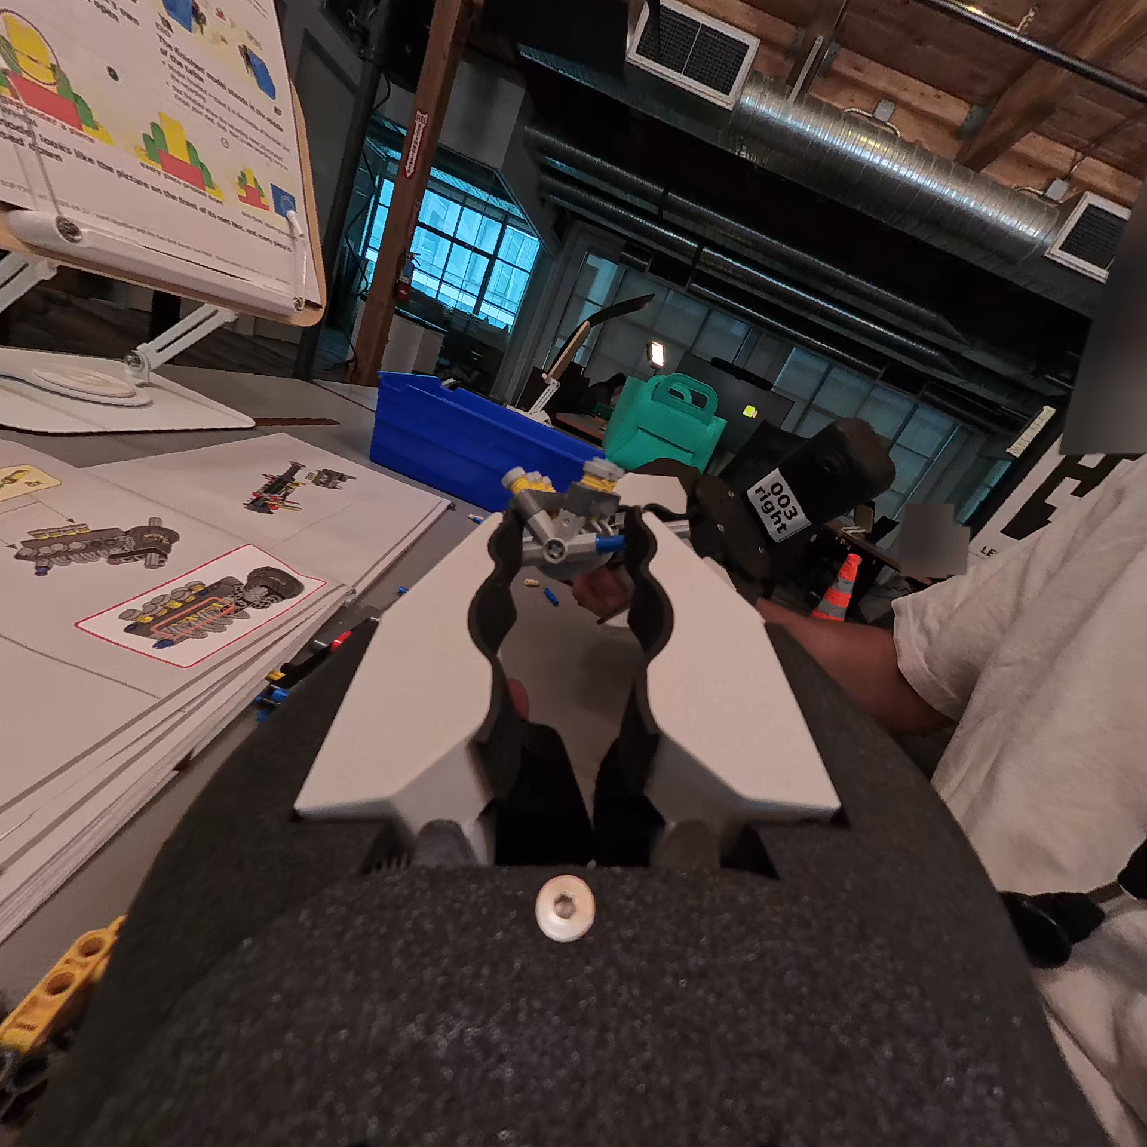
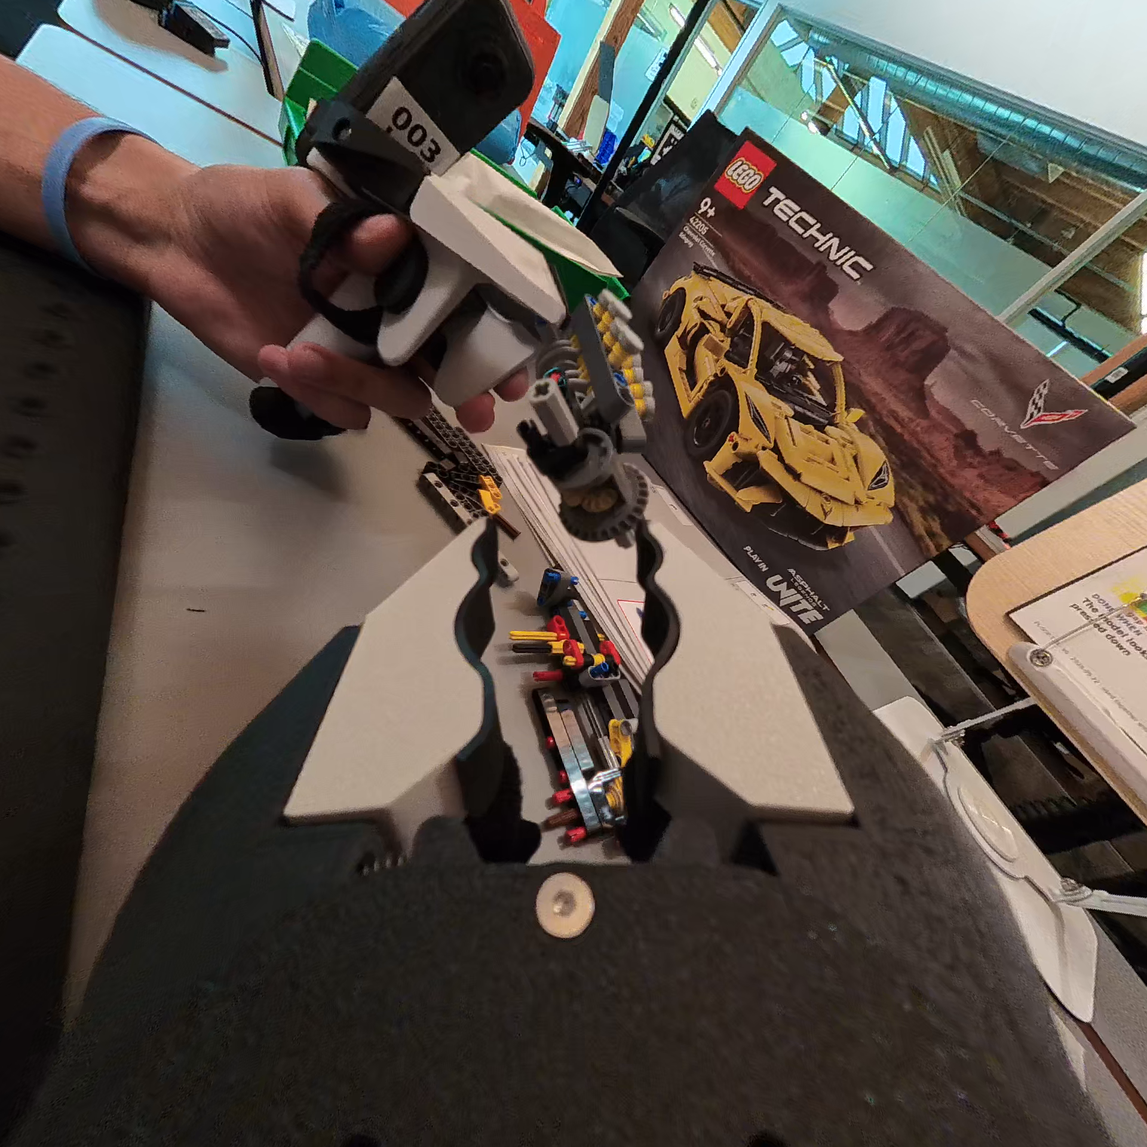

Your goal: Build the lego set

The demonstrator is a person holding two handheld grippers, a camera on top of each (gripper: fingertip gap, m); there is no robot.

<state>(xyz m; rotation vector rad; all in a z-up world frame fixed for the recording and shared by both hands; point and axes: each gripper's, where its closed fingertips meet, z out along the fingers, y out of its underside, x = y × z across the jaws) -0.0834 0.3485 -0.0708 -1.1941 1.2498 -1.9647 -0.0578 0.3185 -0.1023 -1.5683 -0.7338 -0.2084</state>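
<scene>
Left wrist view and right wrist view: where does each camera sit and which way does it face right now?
Left wrist view: on the left gripper, looking along its fingers across the table at the grey-and-yellow engine-like lego assembly they clamp; a bare forearm and white-shirted torso show.
Right wrist view: on the right gripper, facing the car-picture lego box; the left hand shows.
Shared: the lego assembly, and each shows the other gripper.

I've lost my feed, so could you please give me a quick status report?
Left gripper shut on engine assembly. Right gripper at its gear end, grip unclear. Assembly held off table; loose parts below. Nothing in the way.
</scene>
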